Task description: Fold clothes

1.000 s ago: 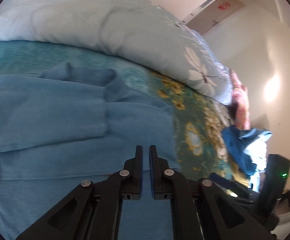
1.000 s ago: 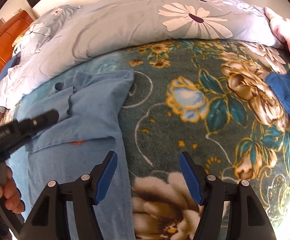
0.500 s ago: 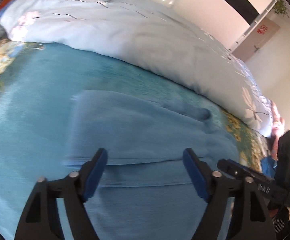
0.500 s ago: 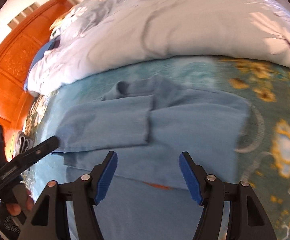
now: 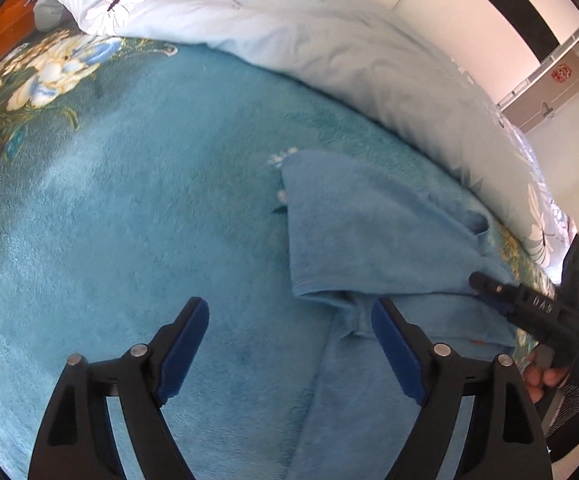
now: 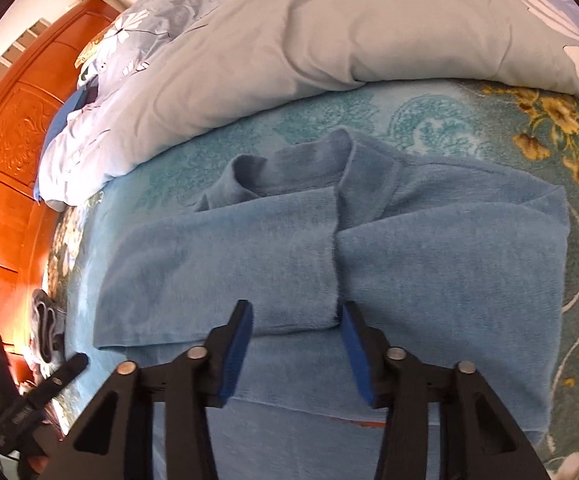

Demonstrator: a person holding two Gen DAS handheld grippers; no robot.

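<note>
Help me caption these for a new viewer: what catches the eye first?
The blue fleece garment lies mid-bed on the teal floral blanket, both sleeves folded across its chest. The open right gripper hovers at the sleeve cuffs, with the pale flowered duvet heaped behind and the open left gripper at the garment's side.

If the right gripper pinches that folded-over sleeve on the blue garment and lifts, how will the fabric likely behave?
The blue garment looks like soft fleece lying in loose folds, so it would probably droop limply from the open right gripper. The folded sleeve likely unfolds when lifted. Its fuzzy nap against the plush blanket suggests it drags rather than slides.
</note>
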